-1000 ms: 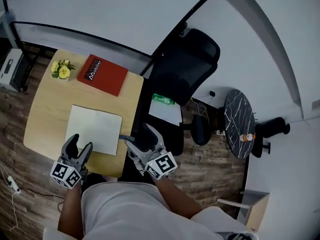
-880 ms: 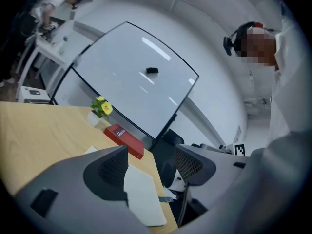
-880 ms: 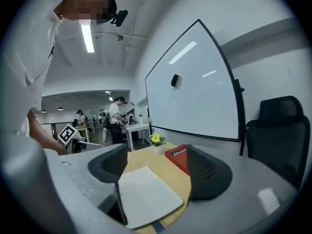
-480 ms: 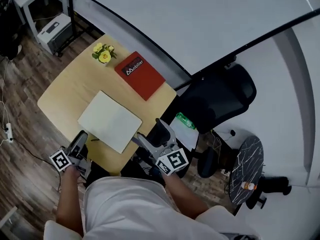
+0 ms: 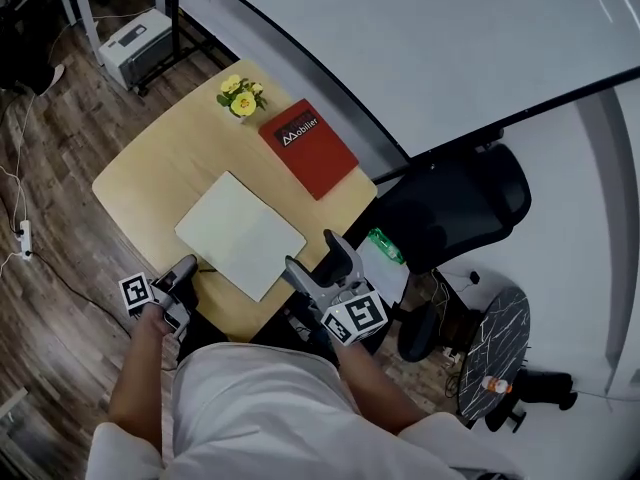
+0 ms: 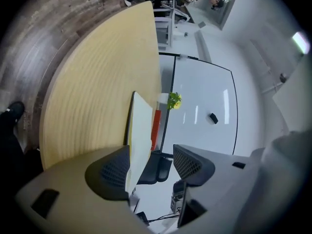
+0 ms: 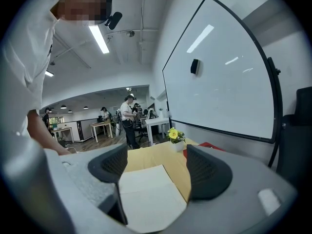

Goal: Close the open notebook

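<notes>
while the open white-paged notebook (image 5: 240,233) lies flat on the pale wooden table (image 5: 140,183), both tongs sit at the table's near edge, one to each side of it; the left tongs (image 5: 186,265) are turned onto their side and point along the tabletop, released, though their jaws have just been closing a little; in the left gripper view the notebook's near edge shows edge-on in the gap, just beside one jaw, and no pad presses on it; the right tongs (image 5: 318,256) are released too, jaws wide apart, the notebook's pages seen beyond and between them, nothing gripped; their tips are near the notebook's right corner; past the notebook a red hardcover book (image 5: 310,148) lies closed at the table's far edge, and a small pot of yellow flowers (image 5: 240,96) stands just beside it; a black office chair (image 5: 450,208) stands to the right of the table, near a large whiteboard (image 5: 420,48)
</notes>
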